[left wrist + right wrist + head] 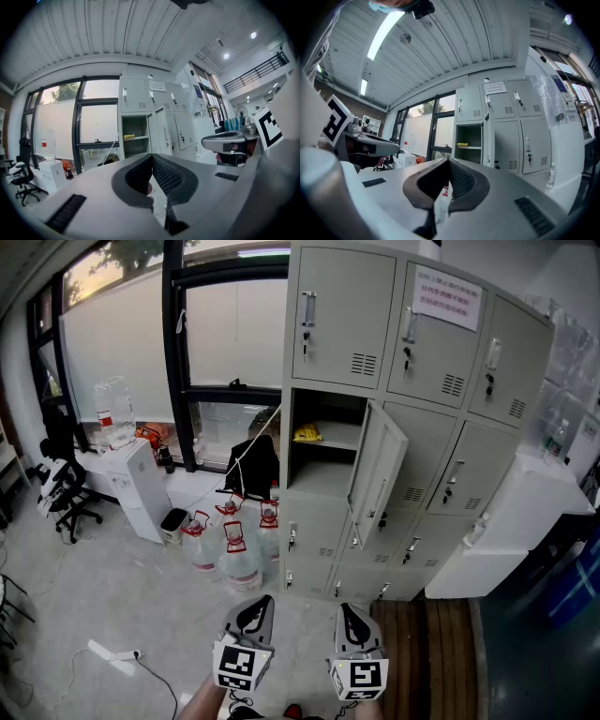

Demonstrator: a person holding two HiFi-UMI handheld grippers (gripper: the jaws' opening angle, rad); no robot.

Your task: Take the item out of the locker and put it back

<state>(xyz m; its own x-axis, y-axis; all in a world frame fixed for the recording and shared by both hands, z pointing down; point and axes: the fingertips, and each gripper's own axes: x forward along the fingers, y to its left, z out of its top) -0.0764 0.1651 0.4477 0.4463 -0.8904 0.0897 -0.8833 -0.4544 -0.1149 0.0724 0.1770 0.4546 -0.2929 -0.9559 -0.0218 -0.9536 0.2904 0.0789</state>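
The left gripper [252,613] and right gripper [352,617] hover side by side near the bottom edge, well apart from the locker [427,460]; both have their jaws pressed together with nothing between them; one compartment stands open in the left column, second row from the top, its door [378,471] swung out to the right; the yellow item [307,434] lies on the shelf inside, toward the left; water jugs [234,554] sit on the floor left of the locker.
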